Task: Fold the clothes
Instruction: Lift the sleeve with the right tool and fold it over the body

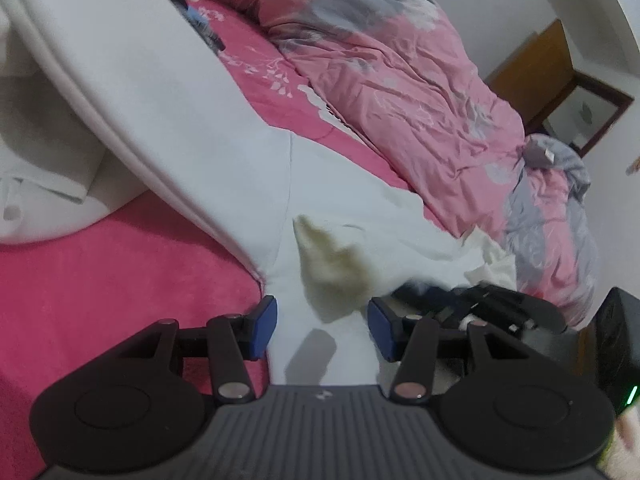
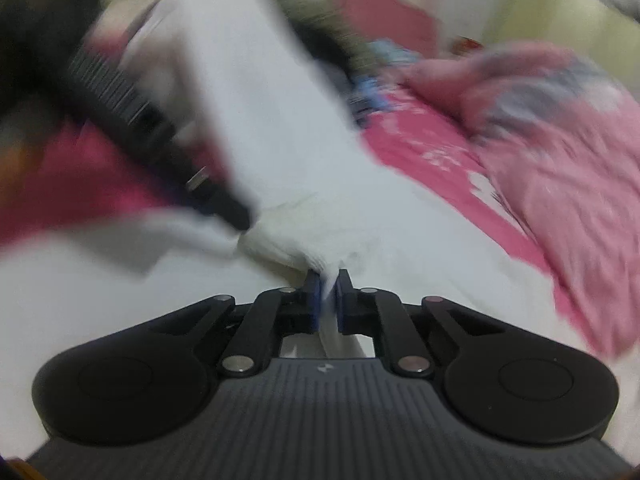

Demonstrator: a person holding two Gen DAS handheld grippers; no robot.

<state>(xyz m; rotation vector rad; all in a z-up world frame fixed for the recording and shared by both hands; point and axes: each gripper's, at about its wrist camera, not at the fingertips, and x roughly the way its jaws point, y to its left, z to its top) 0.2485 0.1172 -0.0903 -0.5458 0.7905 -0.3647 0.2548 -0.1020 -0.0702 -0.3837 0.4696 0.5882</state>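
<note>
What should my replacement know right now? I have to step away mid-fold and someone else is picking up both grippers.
Left gripper: open, empty, hovering over the white garment.
Right gripper: shut on a bunched bit of the white garment; its view is motion-blurred.
The garment lies spread on the pink bedsheet, beside the pink quilt.
Done: no finished fold visible.
Left: grip with the left, then fold.

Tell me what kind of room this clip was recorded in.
Most likely a bedroom in a home. A bed with a bright pink sheet fills the view, a rumpled pink and grey duvet lies on it, and a wooden nightstand stands by the wall. A white garment is spread on the bed.
</note>
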